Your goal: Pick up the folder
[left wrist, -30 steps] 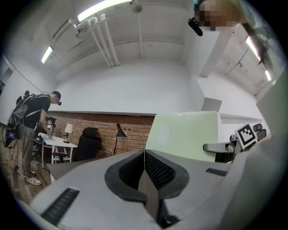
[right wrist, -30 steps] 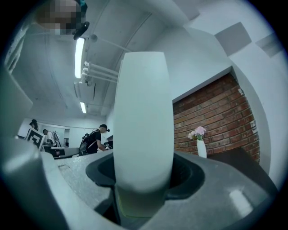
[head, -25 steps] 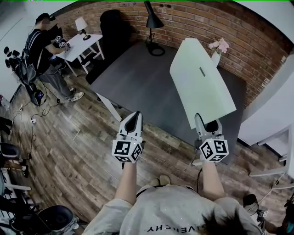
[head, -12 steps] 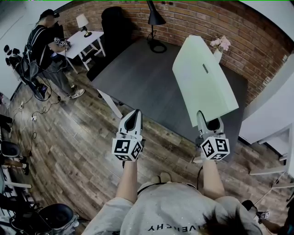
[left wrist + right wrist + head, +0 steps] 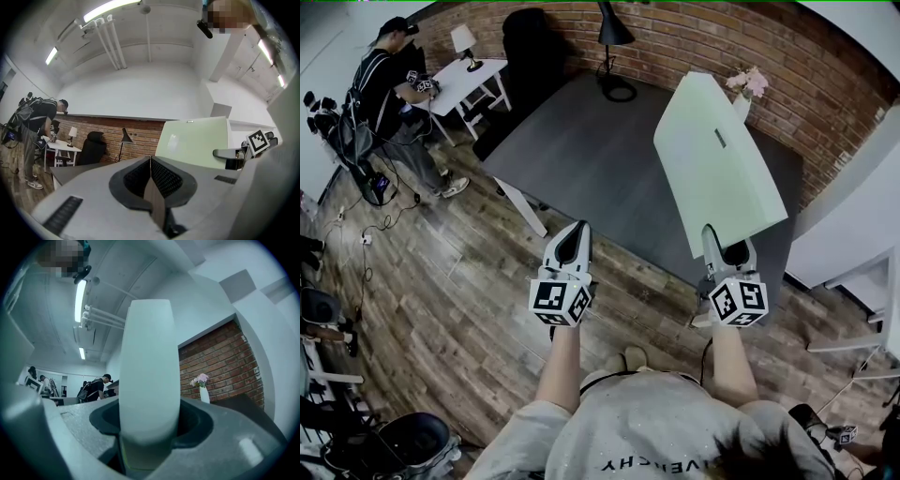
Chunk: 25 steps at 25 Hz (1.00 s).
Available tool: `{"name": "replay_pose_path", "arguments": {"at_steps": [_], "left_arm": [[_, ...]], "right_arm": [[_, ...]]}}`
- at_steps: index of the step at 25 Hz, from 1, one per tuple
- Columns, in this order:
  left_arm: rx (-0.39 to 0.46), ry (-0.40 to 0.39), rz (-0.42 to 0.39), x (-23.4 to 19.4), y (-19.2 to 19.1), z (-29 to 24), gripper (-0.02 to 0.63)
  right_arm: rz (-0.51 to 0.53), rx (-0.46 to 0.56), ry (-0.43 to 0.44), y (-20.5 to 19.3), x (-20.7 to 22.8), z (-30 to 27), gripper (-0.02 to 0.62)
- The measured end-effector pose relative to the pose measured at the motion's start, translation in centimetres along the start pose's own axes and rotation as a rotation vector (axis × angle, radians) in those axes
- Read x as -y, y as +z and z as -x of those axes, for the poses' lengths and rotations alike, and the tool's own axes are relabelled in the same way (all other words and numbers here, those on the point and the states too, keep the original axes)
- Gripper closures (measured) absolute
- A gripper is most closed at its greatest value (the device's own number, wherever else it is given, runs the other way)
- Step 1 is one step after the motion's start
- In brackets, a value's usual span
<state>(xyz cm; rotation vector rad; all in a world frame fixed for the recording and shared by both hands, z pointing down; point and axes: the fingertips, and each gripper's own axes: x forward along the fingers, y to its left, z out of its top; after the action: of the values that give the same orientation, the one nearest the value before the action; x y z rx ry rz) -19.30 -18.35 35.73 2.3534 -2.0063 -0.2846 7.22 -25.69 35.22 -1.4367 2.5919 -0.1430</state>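
Observation:
A thick pale green folder [image 5: 717,169] is held up above the dark grey table [image 5: 591,159], its near end clamped in my right gripper [image 5: 719,246]. In the right gripper view the folder's rounded spine [image 5: 149,366] stands upright between the jaws and fills the gap. My left gripper [image 5: 573,246] hangs over the table's near edge, its jaws shut together with nothing in them [image 5: 150,161]. From the left gripper view the folder [image 5: 194,140] shows as a broad green panel to the right.
A black floor lamp [image 5: 614,37] and a vase of pink flowers [image 5: 745,94] stand at the table's far side by the brick wall. A person [image 5: 389,84] works at a small white table [image 5: 464,84] at the left. Wooden floor lies below me.
The folder and both grippers keep almost the same place; the view has shifted slightly.

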Motion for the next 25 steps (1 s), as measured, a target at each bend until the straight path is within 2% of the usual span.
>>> {"name": "replay_pose_path", "arguments": {"at_steps": [13,25], "left_arm": [[-0.011,-0.019,0.003,1.6,-0.7,-0.1,0.603],[-0.026,-0.025,-0.002,2.6,-1.2,-0.5,0.603]], "right_arm": [[-0.011,-0.012,-0.034,-0.5,1.3,1.4,0.321],[-0.016,-0.025,-0.029,-0.8,2.2,1.7,0.321]]}}
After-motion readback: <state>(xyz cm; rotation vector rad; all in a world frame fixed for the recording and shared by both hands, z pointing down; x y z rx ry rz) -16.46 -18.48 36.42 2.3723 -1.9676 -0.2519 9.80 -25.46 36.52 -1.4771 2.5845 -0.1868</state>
